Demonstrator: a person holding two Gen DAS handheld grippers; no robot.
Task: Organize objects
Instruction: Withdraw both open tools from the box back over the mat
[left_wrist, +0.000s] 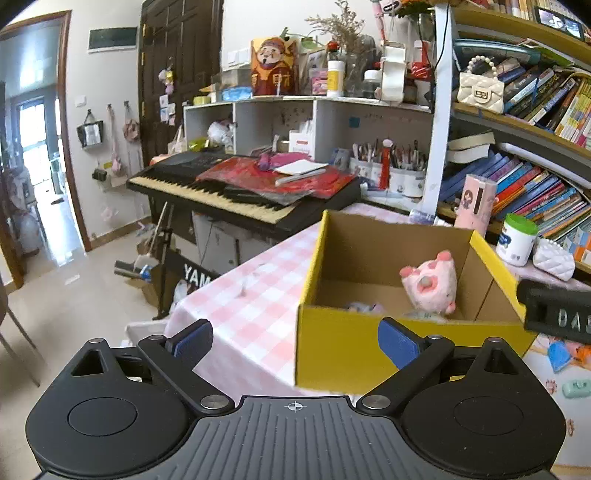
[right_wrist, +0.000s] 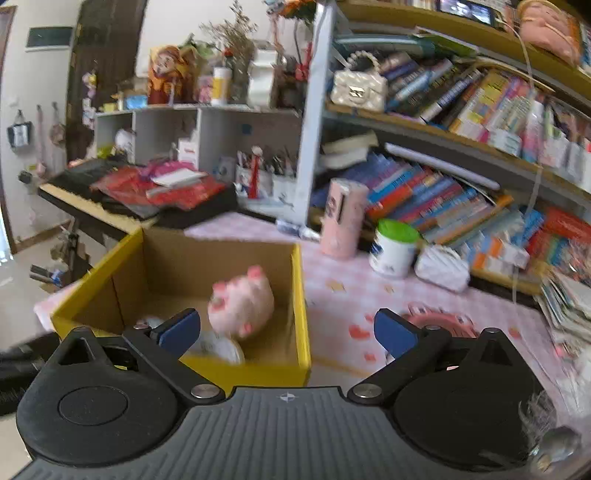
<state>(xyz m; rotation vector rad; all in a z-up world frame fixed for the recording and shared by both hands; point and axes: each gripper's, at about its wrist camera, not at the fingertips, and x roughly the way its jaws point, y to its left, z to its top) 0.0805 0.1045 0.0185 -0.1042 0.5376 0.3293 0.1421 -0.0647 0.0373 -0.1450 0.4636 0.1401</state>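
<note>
While both grippers, left gripper (left_wrist: 295, 341) and right gripper (right_wrist: 291, 330), are held wide open and empty, a pink plush pig (left_wrist: 432, 282) is seen inside the yellow cardboard box (left_wrist: 369, 354) near the desk's (left_wrist: 251, 295) front edge.

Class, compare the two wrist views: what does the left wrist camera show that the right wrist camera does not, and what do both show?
Only the left wrist view shows the doorway to the next room and the left gripper, open and empty. Only the right wrist view shows the round pink object lying on the tablecloth and the right gripper, open and empty. Both show the yellow box holding the pink plush toy, the keyboard and the bookshelf.
</note>
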